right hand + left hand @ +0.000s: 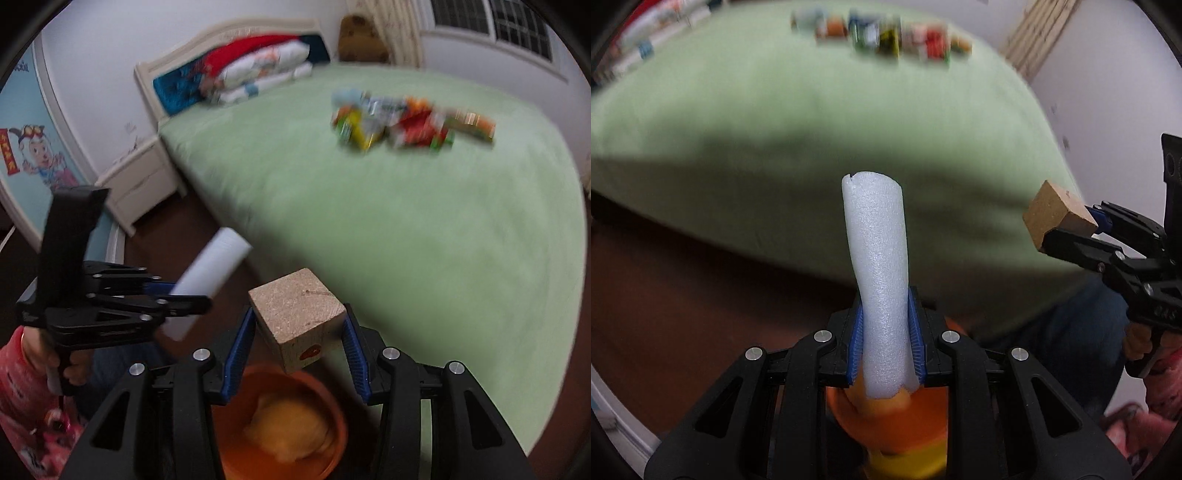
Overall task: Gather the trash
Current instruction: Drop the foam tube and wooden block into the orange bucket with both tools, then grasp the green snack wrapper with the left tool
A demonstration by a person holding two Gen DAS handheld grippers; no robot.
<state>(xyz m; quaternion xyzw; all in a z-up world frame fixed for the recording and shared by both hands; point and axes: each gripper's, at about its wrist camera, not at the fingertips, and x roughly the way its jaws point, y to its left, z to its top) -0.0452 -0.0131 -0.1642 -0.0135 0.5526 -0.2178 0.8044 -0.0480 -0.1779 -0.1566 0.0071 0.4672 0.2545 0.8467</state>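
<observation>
My left gripper (885, 332) is shut on a white foam tube (881, 280), which stands up between its blue pads; it also shows in the right wrist view (210, 273). My right gripper (299, 343) is shut on a tan wooden block (299, 317), seen at the right of the left wrist view (1054, 216). Both grippers hover over an orange bin (332, 417) on the floor beside the bed; it holds something pale orange. A pile of colourful wrappers and packets (406, 122) lies on the green bedspread (406, 229), far from both grippers.
Pillows (258, 74) lie against the headboard. A white nightstand (144, 184) stands left of the bed. Dark brown floor (683, 295) runs along the bed's edge. A window (491, 22) is at the back right.
</observation>
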